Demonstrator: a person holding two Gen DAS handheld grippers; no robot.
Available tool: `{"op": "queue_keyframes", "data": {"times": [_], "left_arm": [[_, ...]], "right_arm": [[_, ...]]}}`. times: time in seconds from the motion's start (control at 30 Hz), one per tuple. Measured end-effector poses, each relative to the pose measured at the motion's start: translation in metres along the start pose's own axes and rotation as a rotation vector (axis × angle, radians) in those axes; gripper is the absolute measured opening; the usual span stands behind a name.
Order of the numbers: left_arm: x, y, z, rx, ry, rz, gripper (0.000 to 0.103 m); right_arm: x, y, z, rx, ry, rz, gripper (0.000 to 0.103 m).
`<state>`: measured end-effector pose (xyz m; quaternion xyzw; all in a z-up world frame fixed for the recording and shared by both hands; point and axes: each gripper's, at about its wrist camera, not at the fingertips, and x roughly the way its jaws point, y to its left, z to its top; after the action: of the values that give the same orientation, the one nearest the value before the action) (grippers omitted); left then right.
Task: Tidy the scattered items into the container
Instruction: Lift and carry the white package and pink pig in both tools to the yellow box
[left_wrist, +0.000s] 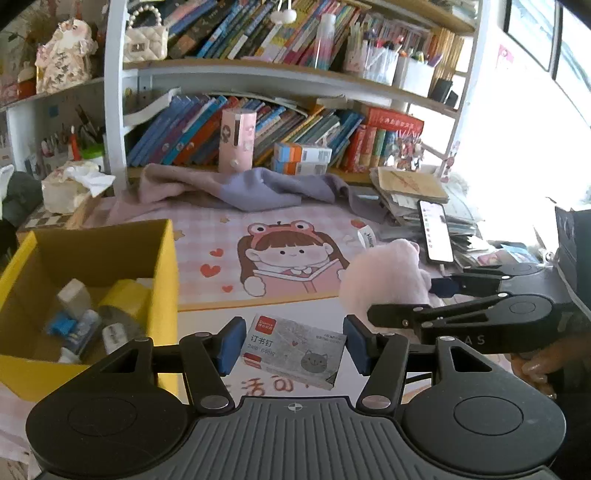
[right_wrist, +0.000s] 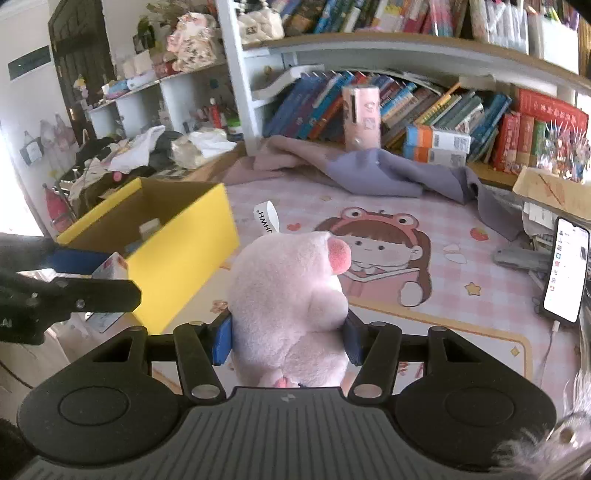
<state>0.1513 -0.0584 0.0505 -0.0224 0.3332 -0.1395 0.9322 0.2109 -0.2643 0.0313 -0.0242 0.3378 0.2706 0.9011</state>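
My left gripper (left_wrist: 294, 347) is open, its blue pads either side of a grey staple box (left_wrist: 295, 349) that lies flat on the desk mat; small gaps show at both pads. My right gripper (right_wrist: 288, 341) is shut on a pink plush toy (right_wrist: 291, 291), also seen in the left wrist view (left_wrist: 380, 275). The yellow cardboard box (left_wrist: 162, 258) stands at the left with several small items inside; in the right wrist view the box (right_wrist: 184, 254) is left of the plush. The left gripper (right_wrist: 74, 291) shows at the left edge of the right wrist view.
A pink cartoon desk mat (left_wrist: 291, 258) covers the desk. A white tape roll (right_wrist: 266, 218) lies on it. A crumpled purple cloth (left_wrist: 258, 188) lies at the back. A lit phone (right_wrist: 565, 273) leans on a paper stack at the right. Bookshelves (left_wrist: 258, 129) stand behind.
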Motion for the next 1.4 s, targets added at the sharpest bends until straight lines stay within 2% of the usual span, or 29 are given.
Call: {"op": "queue_keyframes", "data": {"times": [0.13, 0.33, 0.47, 0.57, 0.8, 0.93, 1.4], "left_arm": [[-0.026, 0.016, -0.016, 0.021, -0.022, -0.019, 0.057], [-0.064, 0.044, -0.046, -0.007, -0.047, -0.057, 0.057], [-0.085, 0.059, -0.073, -0.001, -0.035, -0.070, 0.057], [-0.099, 0.071, -0.089, 0.005, -0.006, -0.061, 0.057], [-0.126, 0.102, -0.115, -0.016, 0.028, -0.006, 0.057], [-0.138, 0.118, -0.123, -0.067, 0.016, 0.006, 0.057], [-0.158, 0.154, -0.136, -0.125, 0.017, 0.086, 0.057]], "right_arm": [[-0.009, 0.032, -0.011, 0.016, -0.020, -0.035, 0.054], [-0.028, 0.088, -0.032, 0.030, -0.025, -0.080, 0.054], [-0.035, 0.125, -0.056, 0.040, 0.008, -0.090, 0.054], [-0.037, 0.152, -0.072, 0.062, 0.034, -0.088, 0.054], [-0.035, 0.204, -0.082, 0.044, 0.085, -0.053, 0.054], [-0.033, 0.223, -0.085, 0.024, 0.105, -0.041, 0.054], [-0.018, 0.264, -0.072, -0.060, 0.120, 0.022, 0.054]]}}
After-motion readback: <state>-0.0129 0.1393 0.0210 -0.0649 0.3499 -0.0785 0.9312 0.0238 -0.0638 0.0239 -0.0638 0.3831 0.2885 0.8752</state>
